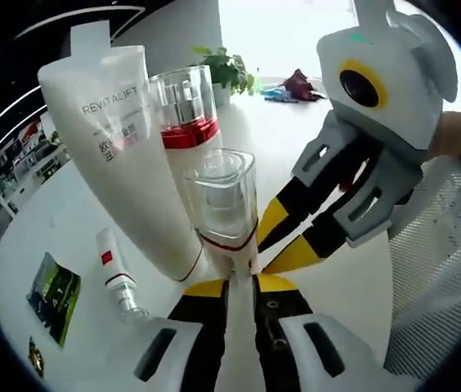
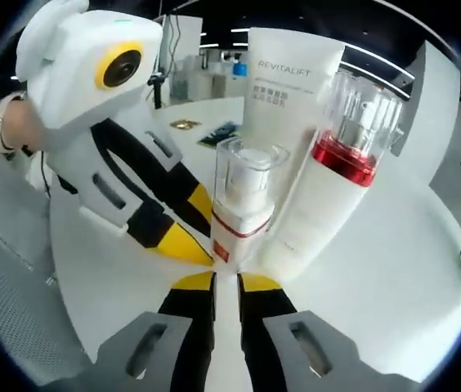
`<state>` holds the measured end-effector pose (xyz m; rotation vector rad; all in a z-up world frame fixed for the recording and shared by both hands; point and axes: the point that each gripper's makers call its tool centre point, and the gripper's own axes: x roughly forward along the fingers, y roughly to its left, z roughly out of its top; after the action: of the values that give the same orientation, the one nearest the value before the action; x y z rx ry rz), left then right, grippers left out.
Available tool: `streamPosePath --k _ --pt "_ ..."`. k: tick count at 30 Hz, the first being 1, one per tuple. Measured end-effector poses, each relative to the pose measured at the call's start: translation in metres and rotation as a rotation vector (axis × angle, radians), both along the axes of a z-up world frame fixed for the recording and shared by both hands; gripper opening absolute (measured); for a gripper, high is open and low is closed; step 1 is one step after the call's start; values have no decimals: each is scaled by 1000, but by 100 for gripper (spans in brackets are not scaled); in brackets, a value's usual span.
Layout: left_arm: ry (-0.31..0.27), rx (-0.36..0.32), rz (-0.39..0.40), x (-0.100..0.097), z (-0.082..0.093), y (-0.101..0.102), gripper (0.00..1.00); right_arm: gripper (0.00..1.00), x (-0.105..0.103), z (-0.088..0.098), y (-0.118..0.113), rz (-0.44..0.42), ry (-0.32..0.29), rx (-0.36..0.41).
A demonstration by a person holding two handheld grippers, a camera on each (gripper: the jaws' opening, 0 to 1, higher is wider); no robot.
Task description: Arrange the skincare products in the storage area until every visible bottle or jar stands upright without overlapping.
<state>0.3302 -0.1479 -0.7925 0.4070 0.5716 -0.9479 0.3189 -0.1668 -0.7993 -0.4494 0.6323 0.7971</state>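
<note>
A small white bottle with a clear square cap (image 1: 222,204) (image 2: 243,204) stands upright on the white table (image 1: 67,212). Behind it, touching or nearly so, stands a taller white bottle with a red band and clear cap (image 1: 185,106) (image 2: 337,163). A white REVITALIFT tube (image 1: 124,139) (image 2: 288,90) stands cap-down beside it. My left gripper (image 1: 241,286) (image 2: 191,229) is shut, its yellow tips at the small bottle's foot. My right gripper (image 2: 226,282) (image 1: 284,241) is also shut and meets the same foot from the other side. Neither holds anything.
A thin white tube with a red label (image 1: 116,273) lies flat on the table left of the bottles. A green card (image 1: 55,294) lies further left. A potted plant (image 1: 226,69) stands at the far edge. A grey mesh chair (image 1: 443,269) is beside the table.
</note>
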Motion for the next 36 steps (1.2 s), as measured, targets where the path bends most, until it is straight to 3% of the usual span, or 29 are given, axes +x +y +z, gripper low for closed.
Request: streamPosePath --k 11,19,36 --pt "-7 -10 6 1 2 -1 11 7 5 -1 -2 -28 -23 3" --pt "-5 -12 6 0 0 -2 12 6 7 -2 -3 -5 -66 -41" --pt "-3 -19 11 -2 0 -2 11 13 5 -3 2 26 -65 -40"
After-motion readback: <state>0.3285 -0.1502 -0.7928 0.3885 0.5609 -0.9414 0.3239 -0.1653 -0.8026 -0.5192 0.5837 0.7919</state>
